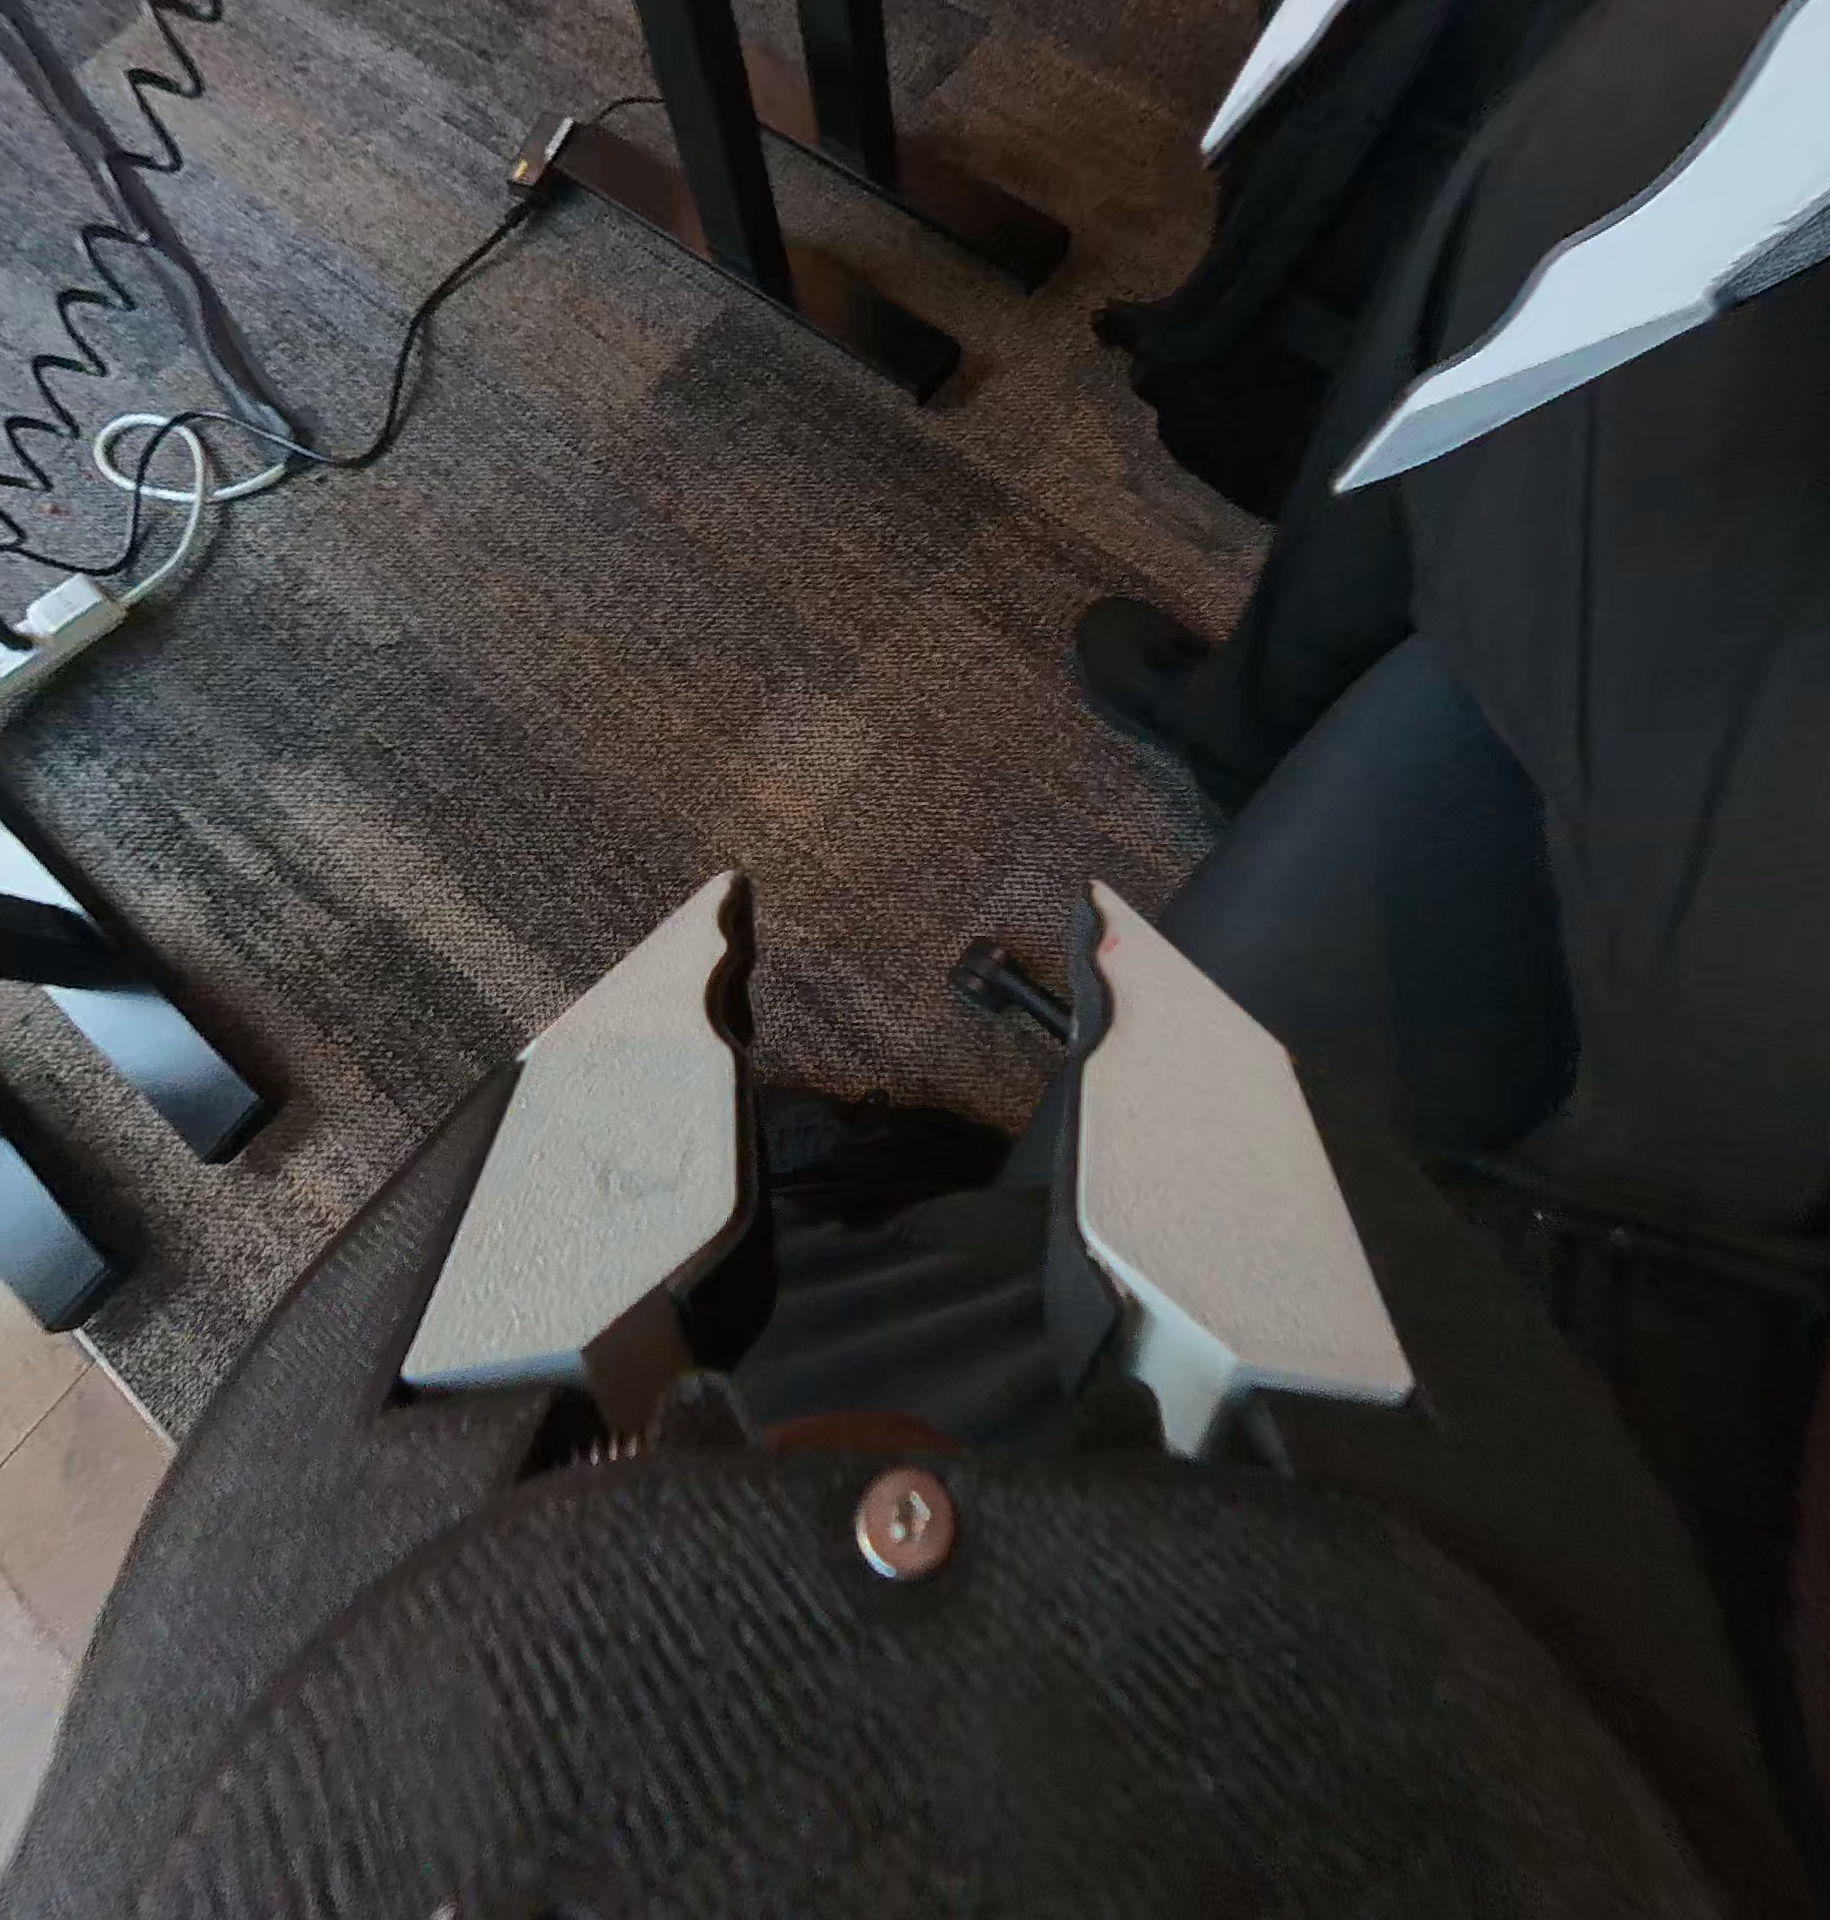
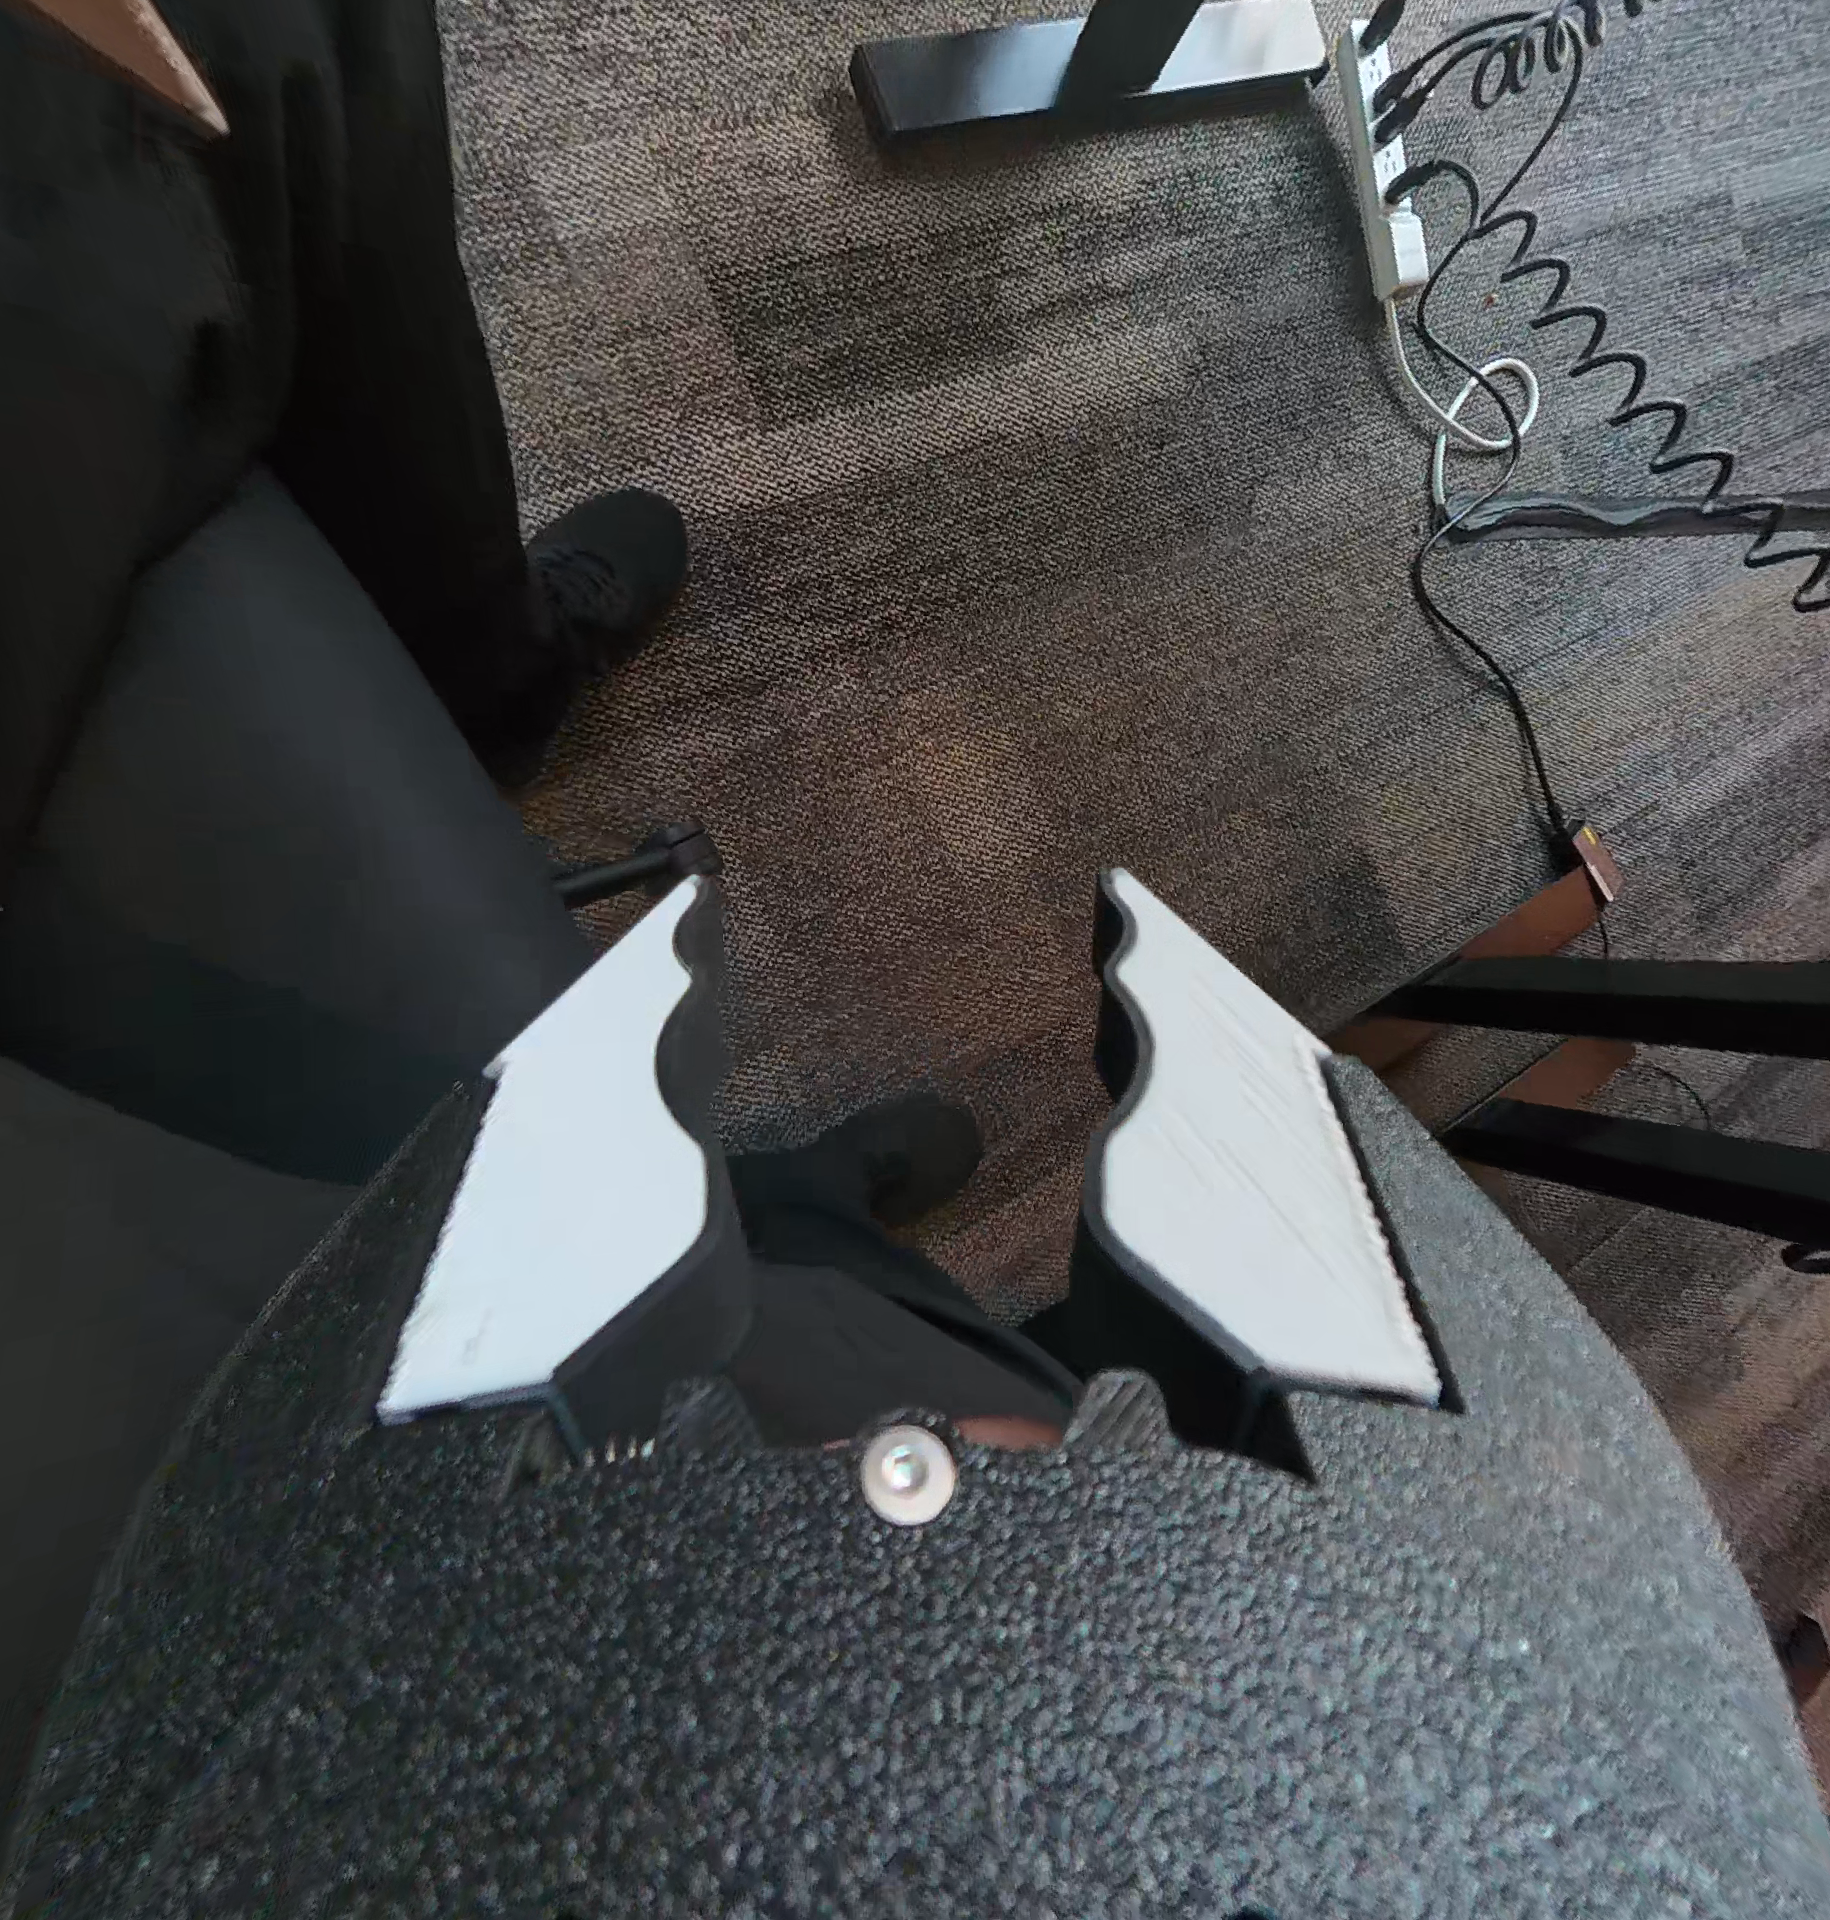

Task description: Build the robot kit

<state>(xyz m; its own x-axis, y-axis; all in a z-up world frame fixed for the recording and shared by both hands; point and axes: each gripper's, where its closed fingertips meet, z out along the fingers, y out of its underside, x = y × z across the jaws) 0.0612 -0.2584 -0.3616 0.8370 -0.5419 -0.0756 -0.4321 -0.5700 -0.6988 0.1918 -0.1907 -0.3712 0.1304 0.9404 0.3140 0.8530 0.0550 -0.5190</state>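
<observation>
My left gripper points down with its white fingers spread wide and nothing between them. My right gripper is the same, angled downward, fingers apart and empty. Neither touches anything.

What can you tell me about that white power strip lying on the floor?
The white power strip is a long, narrow plastic bar lying flat on the grey-brown carpet, seen at the upper right of the right wrist view and at the left edge of the left wrist view. Several black plugs sit in its sockets, a coiled black cable trails from it, and a white cord loops beside it. Neither gripper is near it.
</observation>
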